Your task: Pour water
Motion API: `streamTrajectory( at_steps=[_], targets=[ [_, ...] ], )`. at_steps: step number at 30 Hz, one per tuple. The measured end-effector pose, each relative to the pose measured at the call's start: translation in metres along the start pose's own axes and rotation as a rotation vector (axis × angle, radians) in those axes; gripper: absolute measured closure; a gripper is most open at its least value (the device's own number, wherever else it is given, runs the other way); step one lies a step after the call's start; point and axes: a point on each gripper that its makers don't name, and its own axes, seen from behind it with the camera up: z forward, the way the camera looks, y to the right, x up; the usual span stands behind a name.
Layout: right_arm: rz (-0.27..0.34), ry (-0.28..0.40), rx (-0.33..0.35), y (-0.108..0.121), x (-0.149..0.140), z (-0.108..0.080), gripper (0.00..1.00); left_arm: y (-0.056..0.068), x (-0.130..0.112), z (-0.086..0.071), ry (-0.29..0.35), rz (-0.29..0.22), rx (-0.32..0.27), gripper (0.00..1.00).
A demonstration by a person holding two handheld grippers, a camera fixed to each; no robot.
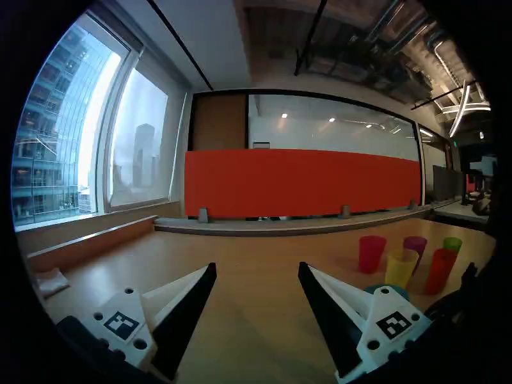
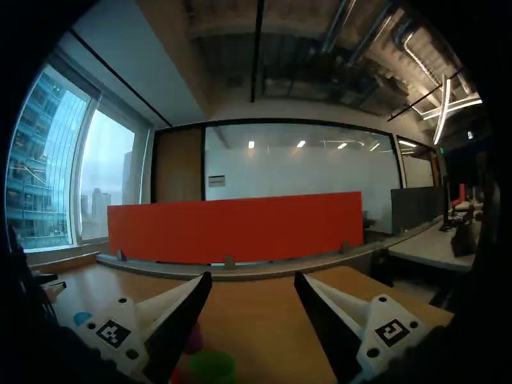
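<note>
Your left gripper (image 1: 256, 265) has its fingers spread wide and holds nothing. The coloured cups (image 1: 401, 267) stand grouped near the desk's (image 1: 256, 313) right edge, just beyond the right finger. Your right gripper (image 2: 253, 275) is likewise spread and empty. A green cup (image 2: 212, 366), possibly with others, sits low beside its left finger.

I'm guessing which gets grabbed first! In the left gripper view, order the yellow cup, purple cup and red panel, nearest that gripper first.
1. Yellow cup, on the right, in front.
2. Purple cup, right, just behind the yellow one.
3. Red panel, far back, straight ahead.
</note>
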Motion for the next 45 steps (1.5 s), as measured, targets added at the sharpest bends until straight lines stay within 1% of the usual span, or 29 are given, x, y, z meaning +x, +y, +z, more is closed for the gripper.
streamTrajectory(
  at_steps=[6, 11, 17, 23, 27, 32, 41, 45],
  targets=[
    [-0.018, 0.003, 0.004, 0.000, 0.001, -0.001, 0.00, 0.001, 0.001, 0.000, 0.000, 0.002, -0.001, 0.05],
    [-0.047, 0.010, 0.008, -0.001, 0.002, -0.004, 0.00, 0.001, 0.000, 0.000, 0.000, 0.004, 0.000, 0.05],
    [-0.079, -0.008, 0.004, 0.000, -0.016, -0.006, 0.00, 0.000, 0.000, 0.000, 0.000, 0.004, 0.000, 0.05],
    [-0.066, -0.025, 0.002, 0.000, -0.040, -0.004, 0.00, 0.000, 0.000, -0.001, 0.000, 0.004, 0.000, 0.05],
    [-0.050, -0.016, 0.010, -0.002, -0.052, -0.002, 0.00, 0.000, 0.000, -0.001, 0.000, 0.005, 0.000, 0.05],
    [-0.046, -0.014, 0.012, -0.002, -0.068, 0.001, 0.00, 0.000, 0.000, -0.001, 0.000, 0.004, 0.000, 0.04],
    [-0.047, 0.020, 0.009, -0.004, -0.075, 0.006, 0.00, 0.000, 0.000, 0.000, 0.000, 0.004, 0.000, 0.05],
    [-0.041, 0.020, 0.017, -0.007, -0.079, 0.009, 0.00, 0.000, 0.000, 0.000, 0.000, 0.004, 0.000, 0.05]
  ],
)
